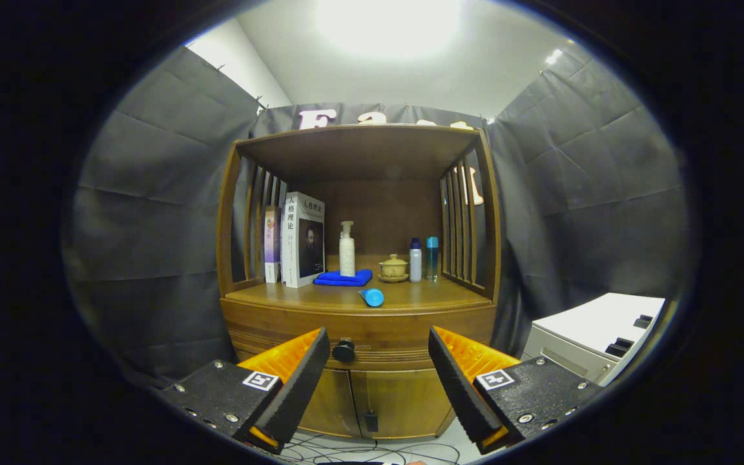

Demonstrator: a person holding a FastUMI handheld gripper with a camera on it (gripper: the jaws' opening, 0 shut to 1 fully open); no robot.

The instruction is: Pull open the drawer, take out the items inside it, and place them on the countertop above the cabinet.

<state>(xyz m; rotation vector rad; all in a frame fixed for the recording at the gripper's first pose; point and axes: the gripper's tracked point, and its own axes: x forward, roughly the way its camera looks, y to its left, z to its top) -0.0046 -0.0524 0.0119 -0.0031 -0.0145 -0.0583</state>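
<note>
A wooden cabinet stands ahead, its drawer (pixel 372 336) shut under the countertop (pixel 423 296). A round dark knob (pixel 343 350) sticks out of the drawer front, just beyond my left finger. My gripper (pixel 378 352) is open, its fingers spread wide, some way short of the drawer. Nothing sits between them. On the countertop near its front edge lies a blue tube (pixel 372 297) on its side. What the drawer holds is hidden.
On the countertop stand two books (pixel 301 239), a white pump bottle (pixel 347 250) on a folded blue cloth (pixel 344 278), a small lidded cup (pixel 393 267) and two slim bottles (pixel 423 259). Two cabinet doors (pixel 372 400) sit below. A white box (pixel 595 339) stands right; cables lie on the floor.
</note>
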